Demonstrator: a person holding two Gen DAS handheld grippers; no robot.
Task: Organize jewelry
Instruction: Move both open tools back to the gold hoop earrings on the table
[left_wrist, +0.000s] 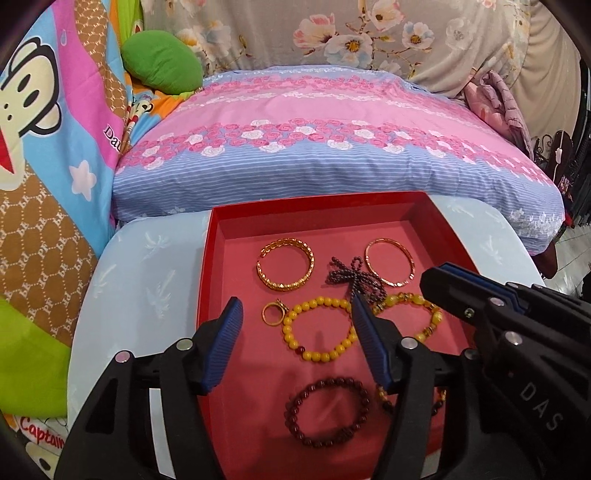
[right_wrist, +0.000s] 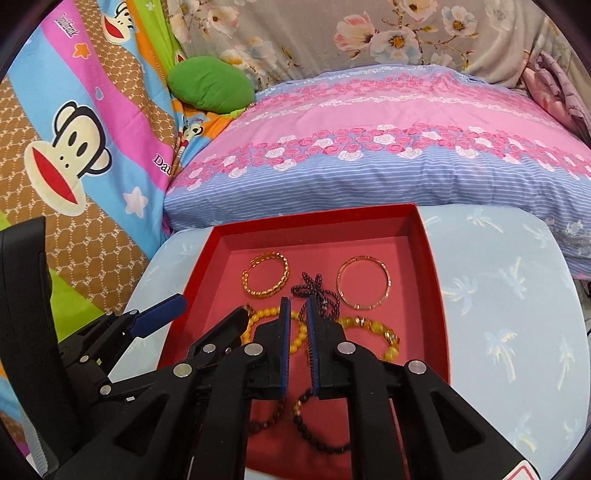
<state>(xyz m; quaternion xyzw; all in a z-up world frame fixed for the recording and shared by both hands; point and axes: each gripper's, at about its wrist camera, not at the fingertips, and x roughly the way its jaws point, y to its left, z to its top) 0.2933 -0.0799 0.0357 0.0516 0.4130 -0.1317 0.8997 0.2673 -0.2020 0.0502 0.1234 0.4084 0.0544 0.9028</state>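
Observation:
A red tray (left_wrist: 207, 258) holds the jewelry: a wide gold cuff (left_wrist: 284, 286), a thin gold bangle (left_wrist: 393, 284), a dark bead string (left_wrist: 351, 275), a gold ring (left_wrist: 264, 314), two yellow bead bracelets (left_wrist: 321, 356) (left_wrist: 424, 306) and a dark red bead bracelet (left_wrist: 291, 406). My left gripper (left_wrist: 297, 310) hovers open over the nearer yellow bracelet, gripping nothing. In the right wrist view my right gripper (right_wrist: 297, 304) hangs above the tray (right_wrist: 314, 229) with only a narrow slit between its pads and nothing in it. Its fingers hide part of the yellow bracelets.
The tray rests on a pale blue palm-print surface (left_wrist: 147, 277). Behind it lies a pink and blue floral pillow (left_wrist: 332, 129). A monkey-print blanket (left_wrist: 55, 147) and a green cushion (left_wrist: 159, 62) are at the left. The two grippers are close together over the tray.

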